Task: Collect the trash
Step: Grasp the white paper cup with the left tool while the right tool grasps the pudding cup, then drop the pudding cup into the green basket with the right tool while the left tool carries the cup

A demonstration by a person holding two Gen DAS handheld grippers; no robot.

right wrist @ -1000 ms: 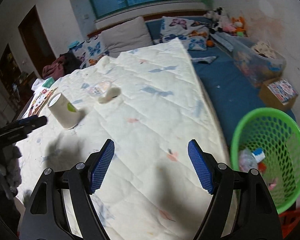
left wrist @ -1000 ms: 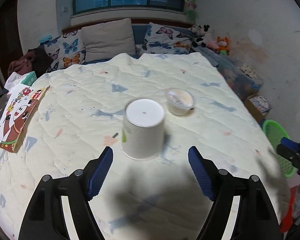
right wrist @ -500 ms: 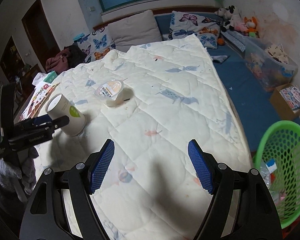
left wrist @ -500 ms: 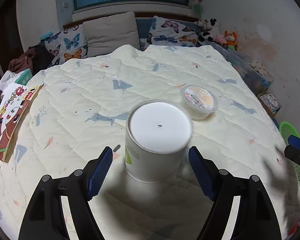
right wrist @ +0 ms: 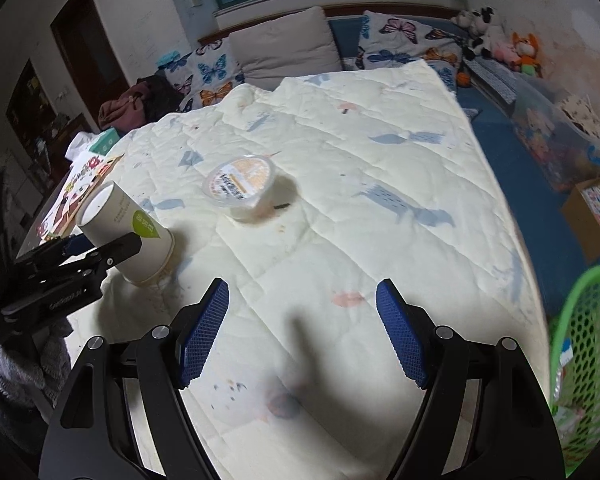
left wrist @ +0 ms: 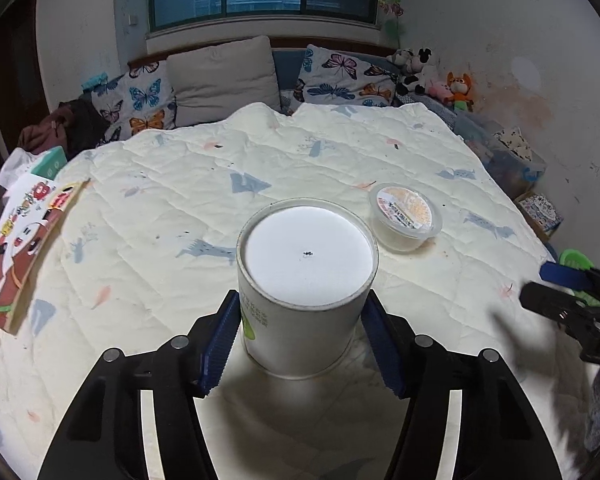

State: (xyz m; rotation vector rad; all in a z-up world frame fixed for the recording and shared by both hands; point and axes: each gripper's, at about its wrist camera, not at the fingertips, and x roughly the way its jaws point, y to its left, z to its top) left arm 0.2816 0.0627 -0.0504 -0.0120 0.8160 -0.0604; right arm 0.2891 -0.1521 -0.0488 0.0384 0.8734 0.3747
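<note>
Plainly, little of the collecting has been finished: some scraps can be made out in the green basket (right wrist: pixel 588 360) beside the bed, while two pieces of trash are left on the quilt (left wrist: pixel 260 152). The upturned paper cup (left wrist: pixel 306 284) is framed by the left gripper (left wrist: pixel 300 340), whose jaws are closing; the blue pads appear pressed to the cup's sides, and the cup is not yet lifted off the quilt. The right gripper (right wrist: pixel 302 332) is held wide apart over bare quilt, with nothing between its pads. The sealed plastic cup (right wrist: pixel 240 186) lies just beyond the paper cup, untouched, and is judged the right gripper's likely target. A picture book (left wrist: pixel 18 248) rests at the quilt's left edge, pillows (left wrist: pixel 220 80) and plush toys (left wrist: pixel 432 76) sit well apart, and nothing is seen blocking the way to the basket.
</note>
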